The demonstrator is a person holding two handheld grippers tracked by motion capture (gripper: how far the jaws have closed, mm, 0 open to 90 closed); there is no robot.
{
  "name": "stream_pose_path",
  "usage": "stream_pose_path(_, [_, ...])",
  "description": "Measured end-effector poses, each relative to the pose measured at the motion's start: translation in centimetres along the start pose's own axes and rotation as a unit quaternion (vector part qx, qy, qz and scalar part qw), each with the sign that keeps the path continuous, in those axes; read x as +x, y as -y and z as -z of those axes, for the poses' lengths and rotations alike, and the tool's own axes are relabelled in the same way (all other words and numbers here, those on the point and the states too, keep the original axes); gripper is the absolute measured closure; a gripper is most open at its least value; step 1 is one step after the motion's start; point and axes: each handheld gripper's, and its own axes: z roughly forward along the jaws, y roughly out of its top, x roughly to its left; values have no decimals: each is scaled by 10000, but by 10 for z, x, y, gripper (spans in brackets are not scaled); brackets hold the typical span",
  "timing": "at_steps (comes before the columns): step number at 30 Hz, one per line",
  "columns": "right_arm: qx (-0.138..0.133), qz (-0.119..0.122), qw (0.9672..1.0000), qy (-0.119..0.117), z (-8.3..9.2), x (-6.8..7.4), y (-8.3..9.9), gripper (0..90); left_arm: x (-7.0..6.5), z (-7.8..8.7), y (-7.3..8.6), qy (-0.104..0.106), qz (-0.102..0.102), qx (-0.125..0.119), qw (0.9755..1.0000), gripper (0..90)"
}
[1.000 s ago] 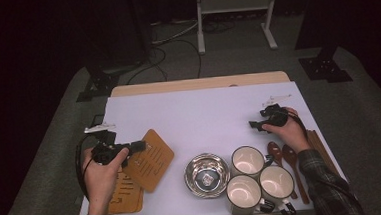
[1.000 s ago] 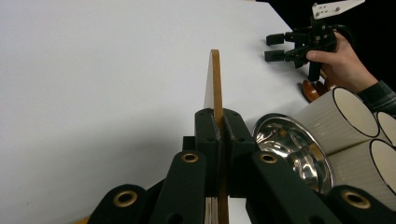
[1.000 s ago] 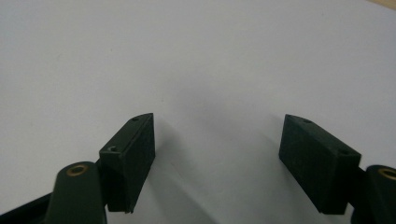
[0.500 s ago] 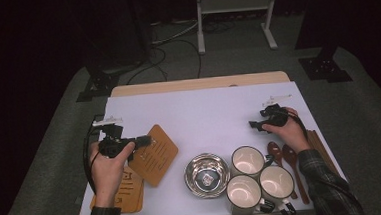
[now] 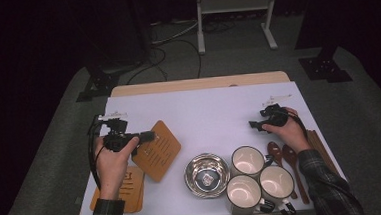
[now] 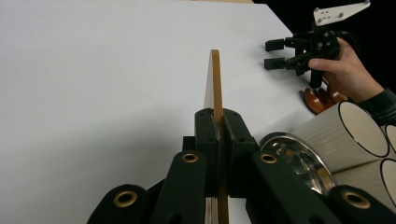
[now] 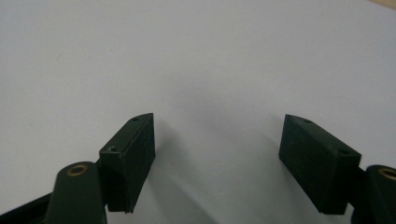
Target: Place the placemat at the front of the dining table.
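Note:
My left gripper (image 5: 147, 136) is shut on the edge of a thin brown wooden coaster (image 5: 157, 150), held just above the white table at the left. In the left gripper view the coaster (image 6: 215, 84) stands edge-on between the closed jaws (image 6: 218, 128). A small stack of similar coasters (image 5: 129, 190) lies under my left forearm near the front left corner. My right gripper (image 5: 255, 125) rests at the right side of the table, open with nothing between its pads (image 7: 135, 149). The right gripper (image 6: 273, 53) is also in the left gripper view at the far right.
A steel bowl (image 5: 207, 174) sits at the front centre. Three cream mugs (image 5: 247, 160) cluster to its right. Dark wooden spoons (image 5: 287, 156) and sticks lie by the right edge. The white table top (image 5: 209, 111) stretches wide between the hands.
My left hand has carried the coaster away from the stack, toward the far side and a little right. The right hand has stayed put.

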Motion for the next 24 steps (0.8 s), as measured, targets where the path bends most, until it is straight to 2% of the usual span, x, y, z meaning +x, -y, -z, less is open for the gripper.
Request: stream_pose_path(24, [3, 11, 10000, 13, 0, 0, 0, 253, 0, -22, -21, 108, -69, -72, 9999, 864])
